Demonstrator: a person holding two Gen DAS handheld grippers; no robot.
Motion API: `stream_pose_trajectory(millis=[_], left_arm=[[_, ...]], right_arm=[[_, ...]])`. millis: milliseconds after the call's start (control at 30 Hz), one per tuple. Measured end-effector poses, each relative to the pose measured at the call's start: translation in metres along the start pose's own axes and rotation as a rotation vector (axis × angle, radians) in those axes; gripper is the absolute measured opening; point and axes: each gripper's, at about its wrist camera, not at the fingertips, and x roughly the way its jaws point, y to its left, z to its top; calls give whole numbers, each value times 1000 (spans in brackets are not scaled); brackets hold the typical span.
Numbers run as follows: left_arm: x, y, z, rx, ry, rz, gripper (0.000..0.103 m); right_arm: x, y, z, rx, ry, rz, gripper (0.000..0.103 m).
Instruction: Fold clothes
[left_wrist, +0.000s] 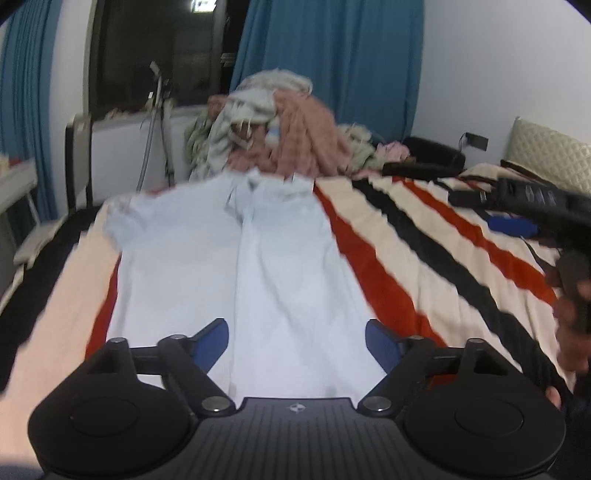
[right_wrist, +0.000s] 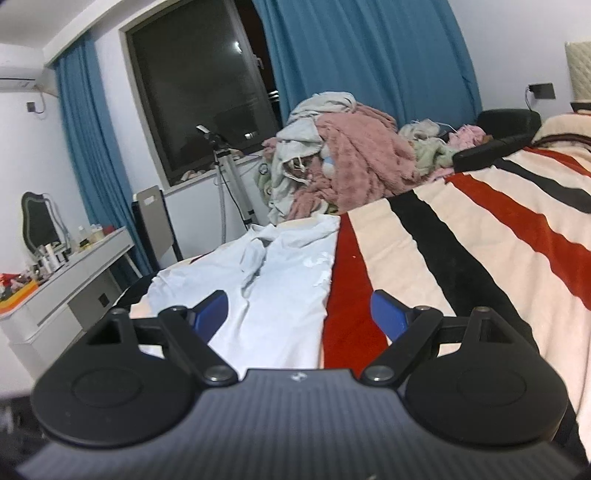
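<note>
Nearest the lens in each wrist view, a black two-finger gripper with blue pads is seen: the left gripper (left_wrist: 296, 341) and the right gripper (right_wrist: 298, 315), each spread wide with nothing held between the pads. Beneath both, a bed covered by a cream blanket with red and black stripes (left_wrist: 424, 258) (right_wrist: 461, 251) fills most of the scene. On the blanket's left part, a pale blue short-sleeved shirt (left_wrist: 236, 266) (right_wrist: 273, 280) is laid flat, its collar end pointing away toward the window; its right side appears folded inward, so that a straight edge runs down the middle. The left gripper hovers over the shirt's near hem, while the right gripper is placed over the shirt's right edge, where it meets a red stripe. Whether either gripper touches the cloth cannot be told. Beyond the collar, a heap of unfolded clothes, mostly pink and grey-white (left_wrist: 273, 136) (right_wrist: 340, 158), is piled at the far edge of the bed. Blue curtains (left_wrist: 332, 55) (right_wrist: 369, 55) flank a dark window (right_wrist: 199, 81). At the left, a white-grey table carrying small bottles (right_wrist: 77, 273) is seen.
</note>
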Motion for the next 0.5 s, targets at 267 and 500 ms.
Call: stream_pose_trajectory(millis=[267, 500], left_arm=[[42, -2, 50, 44, -92, 0, 86], [79, 15, 19, -93, -96, 2, 94]], right_arm=[[5, -2, -3, -2, -29, 7, 86], [10, -1, -7, -29, -40, -18, 86]])
